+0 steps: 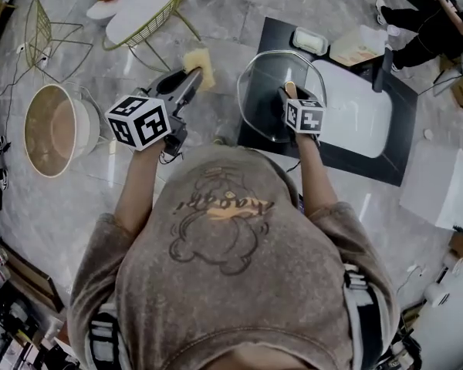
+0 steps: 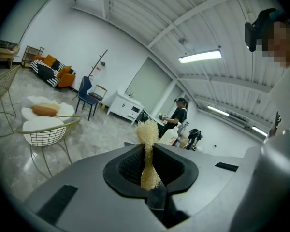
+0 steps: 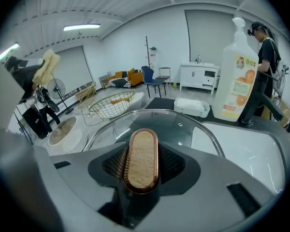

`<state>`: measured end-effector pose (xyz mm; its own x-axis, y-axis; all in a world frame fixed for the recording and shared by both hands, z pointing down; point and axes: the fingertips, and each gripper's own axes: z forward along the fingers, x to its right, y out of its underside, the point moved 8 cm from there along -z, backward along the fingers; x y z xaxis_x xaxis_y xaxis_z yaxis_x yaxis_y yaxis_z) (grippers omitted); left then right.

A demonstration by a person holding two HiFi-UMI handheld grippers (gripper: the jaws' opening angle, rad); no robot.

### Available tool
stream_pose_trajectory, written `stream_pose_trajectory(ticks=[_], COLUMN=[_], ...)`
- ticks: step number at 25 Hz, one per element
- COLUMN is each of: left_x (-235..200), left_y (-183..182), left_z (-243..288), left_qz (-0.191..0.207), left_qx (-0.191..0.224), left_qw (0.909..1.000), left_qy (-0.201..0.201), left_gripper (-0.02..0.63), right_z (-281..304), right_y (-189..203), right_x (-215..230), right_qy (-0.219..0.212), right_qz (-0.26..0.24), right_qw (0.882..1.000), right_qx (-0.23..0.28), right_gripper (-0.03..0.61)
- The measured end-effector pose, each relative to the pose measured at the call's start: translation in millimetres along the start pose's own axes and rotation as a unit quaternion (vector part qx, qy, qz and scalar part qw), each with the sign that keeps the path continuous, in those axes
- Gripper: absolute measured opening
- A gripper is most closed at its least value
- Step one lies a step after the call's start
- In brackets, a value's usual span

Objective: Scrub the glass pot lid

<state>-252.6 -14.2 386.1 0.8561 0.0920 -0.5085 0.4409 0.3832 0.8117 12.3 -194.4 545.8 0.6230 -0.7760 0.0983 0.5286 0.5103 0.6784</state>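
The glass pot lid (image 1: 267, 91) hangs tilted over the black counter (image 1: 272, 35), beside the white sink (image 1: 355, 118). My right gripper (image 1: 290, 92) is shut on its oval wooden knob (image 3: 141, 161), and the lid's glass (image 3: 183, 127) spreads out beyond the jaws. My left gripper (image 1: 191, 74) is shut on a yellow sponge (image 1: 200, 65), held in the air to the left of the lid and apart from it. In the left gripper view the sponge (image 2: 147, 149) stands pinched thin between the jaws. The right gripper view shows that sponge (image 3: 46, 65) at the upper left.
A detergent bottle (image 3: 238, 83) and a white soap tray (image 3: 192, 107) stand behind the sink (image 3: 246, 149). On the floor at the left are a round basin (image 1: 52, 128) and wire chairs (image 1: 145, 15). A white box (image 1: 440, 185) is at the right. Another person (image 1: 428, 23) stands far right.
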Motion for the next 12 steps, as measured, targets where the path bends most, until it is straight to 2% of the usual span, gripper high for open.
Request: stream_pose_trajectory(ticks=[12], left_x=[-2.6], left_y=[3.2], left_z=[3.1], left_qz=[-0.010], left_qx=[-0.005], left_qw=[0.9999], left_qy=[-0.005], left_gripper=[0.051], right_z=[16.7], right_y=[3.4], right_x=[-5.3], right_qy=[0.011], right_qz=[-0.026], right_qw=[0.999], right_qx=[-0.030], right_gripper=[0.172])
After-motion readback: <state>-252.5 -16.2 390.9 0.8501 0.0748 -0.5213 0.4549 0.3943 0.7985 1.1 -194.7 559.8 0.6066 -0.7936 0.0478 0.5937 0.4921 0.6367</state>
